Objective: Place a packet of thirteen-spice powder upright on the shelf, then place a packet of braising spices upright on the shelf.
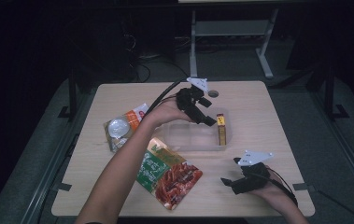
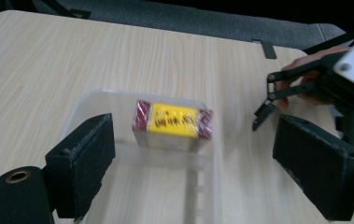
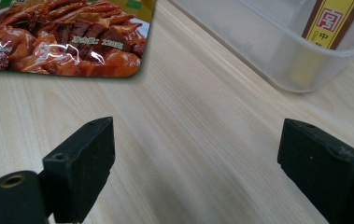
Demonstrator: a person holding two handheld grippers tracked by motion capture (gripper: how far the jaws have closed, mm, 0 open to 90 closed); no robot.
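Note:
A clear plastic tub (image 1: 184, 135) sits mid-table with a red and yellow box (image 1: 221, 129) standing against its right wall. My left gripper (image 1: 206, 117) hovers open above the tub's right end, nothing between its jaws; the left gripper view looks down on the box (image 2: 173, 122) and the tub's rim (image 2: 95, 95). My right gripper (image 1: 230, 183) rests open low over the table's front right, pointing left. Ahead of it in the right gripper view lie a red and green food pouch (image 3: 67, 37) and the tub (image 3: 277, 51) with the box (image 3: 336, 21) inside.
The food pouch (image 1: 167, 175) lies flat at the front centre. A smaller orange and silver packet (image 1: 122, 126) lies left of the tub. A round hole (image 1: 213, 94) is in the table top near the far edge. The right gripper (image 2: 277, 93) appears far off in the left gripper view.

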